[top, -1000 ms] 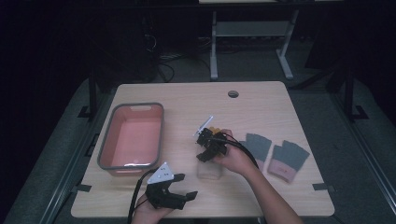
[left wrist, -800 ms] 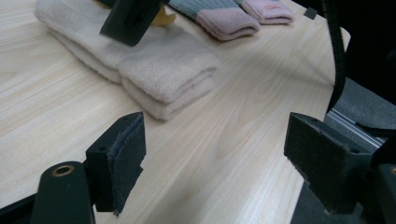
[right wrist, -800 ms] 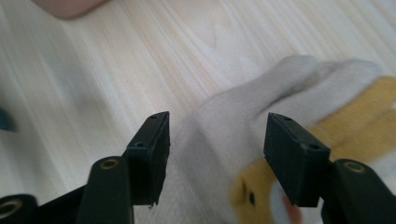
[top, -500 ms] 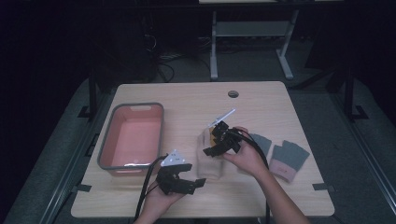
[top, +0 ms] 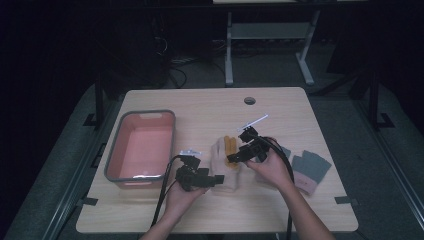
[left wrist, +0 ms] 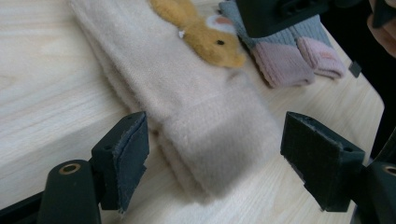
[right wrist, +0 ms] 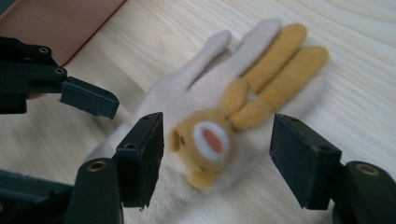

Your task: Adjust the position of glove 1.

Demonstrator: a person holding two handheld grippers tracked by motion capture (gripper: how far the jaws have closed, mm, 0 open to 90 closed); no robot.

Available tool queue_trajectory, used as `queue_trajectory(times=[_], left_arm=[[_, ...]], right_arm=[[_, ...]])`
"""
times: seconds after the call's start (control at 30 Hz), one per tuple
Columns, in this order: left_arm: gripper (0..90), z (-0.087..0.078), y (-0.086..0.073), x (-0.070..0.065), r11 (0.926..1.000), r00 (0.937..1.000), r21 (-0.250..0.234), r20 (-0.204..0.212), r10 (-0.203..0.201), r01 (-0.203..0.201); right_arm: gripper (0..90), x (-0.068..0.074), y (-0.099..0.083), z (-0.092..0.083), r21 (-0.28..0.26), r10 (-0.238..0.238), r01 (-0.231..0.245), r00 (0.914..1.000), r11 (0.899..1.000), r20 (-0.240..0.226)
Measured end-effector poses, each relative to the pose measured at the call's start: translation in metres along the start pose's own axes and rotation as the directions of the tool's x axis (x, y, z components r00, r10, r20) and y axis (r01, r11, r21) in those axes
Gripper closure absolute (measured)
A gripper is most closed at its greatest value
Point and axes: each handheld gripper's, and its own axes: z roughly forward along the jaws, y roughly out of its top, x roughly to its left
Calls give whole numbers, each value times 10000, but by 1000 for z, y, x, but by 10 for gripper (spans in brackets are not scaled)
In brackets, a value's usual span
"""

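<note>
Dark floor surrounds the wooden table [top: 210, 107], and on it lies a cream glove [top: 226, 162] with a small yellow rabbit [right wrist: 243, 121] sewn on its back. The glove rests flat near the middle of the table, between the pink tub [top: 141, 146] at the left and a pair of grey-and-pink gloves [top: 307, 170] at the right.

Compared with one second ago, the left gripper [top: 207, 180] has come from the near edge of the table toward the glove, and now its jaws stand on both sides of the glove's cuff end. They have just been closing a little, but they are still apart and do not press the fabric; the cuff lies between them.

The right gripper [top: 236, 157] was before low over the glove; now it is a little higher and its jaws have just been opening. They stand wide apart over the rabbit's head, and I see no contact with it. The glove itself has shifted slightly toward the left gripper.
</note>
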Motion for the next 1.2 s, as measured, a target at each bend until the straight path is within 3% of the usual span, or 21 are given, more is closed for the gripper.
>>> queue_trajectory(times=[0.13,0.23,0.43,0.77,0.9,1.13,1.17,1.2], left_arm=[[265,6,2,1,9994,9997,252,11,-250,249],[269,9,2,2,9985,9993,396,-32,-379,380],[274,18,2,4,9952,9986,841,-172,-491,504],[353,20,2,6,9932,9989,1131,-405,-229,273],[407,21,3,6,9925,9989,1181,-388,-277,321],[447,22,3,5,9921,9990,1240,-421,-157,208],[454,22,3,5,9917,9990,1269,-421,-133,185],[454,22,3,5,9912,9991,1315,-414,-72,126]], right_arm=[[352,-5,-2,1,8,315,-315,9995,9995,-21],[351,-10,-6,5,63,699,-697,9971,9975,-287],[351,-11,-9,10,275,781,-770,9961,9966,-402],[351,-10,-17,23,715,1088,-1049,9926,9919,-531],[351,-14,-21,26,794,1601,-1536,9836,9849,-833],[362,-14,-25,32,935,1983,-1895,9755,9774,-958],[370,-16,-28,35,920,2223,-2127,9686,9728,-1112],[370,-16,-28,35,920,2223,-2127,9686,9728,-1112]])
